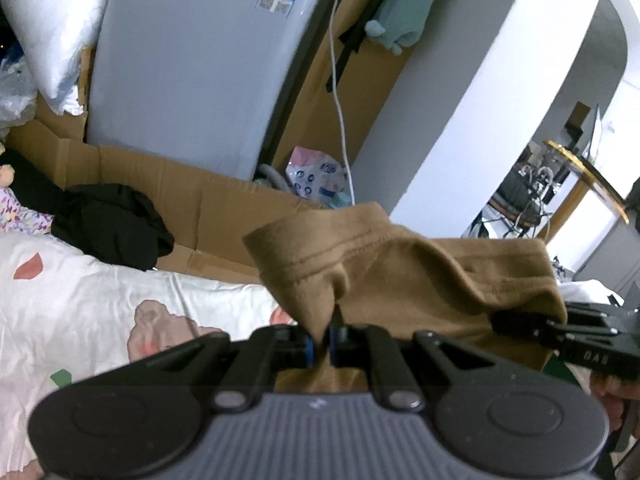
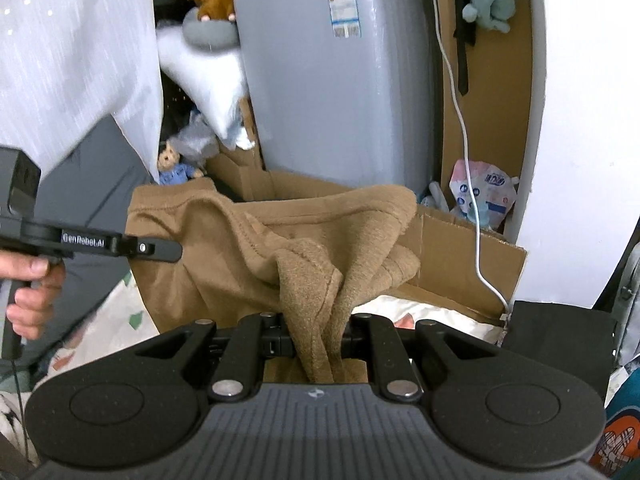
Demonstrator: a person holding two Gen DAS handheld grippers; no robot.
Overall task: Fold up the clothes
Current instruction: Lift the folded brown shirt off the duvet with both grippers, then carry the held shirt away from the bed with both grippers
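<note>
We are holding a soft tan-brown fleece garment with a stitched hem point(image 1: 400, 276) up in the air, above the white bed sheet with pink and green shapes point(image 1: 80, 300). It does not lie flat on the bed; it hangs between our two tools.

Our left gripper point(image 1: 325, 340) has its fingers squeezed tight on a bunched bit of the brown cloth. Our right gripper point(image 2: 320, 340) is squeezed on a thicker bunch, and the cloth goes down between its fingers.

The thing that matters most is how the cloth runs. Its hemmed edge goes sideways from one tool to the other, so the long way of the garment is left to right between us. In the left view, the other tool grips the cloth off to the right side. In the right view, the left tool pokes in from the left edge, with a hand point(image 2: 28, 292) on its handle.

The edge sags and folds in the middle, so we think the two tools are quite near each other. We cannot tell what kind of garment it is, or how much folding is done.
</note>
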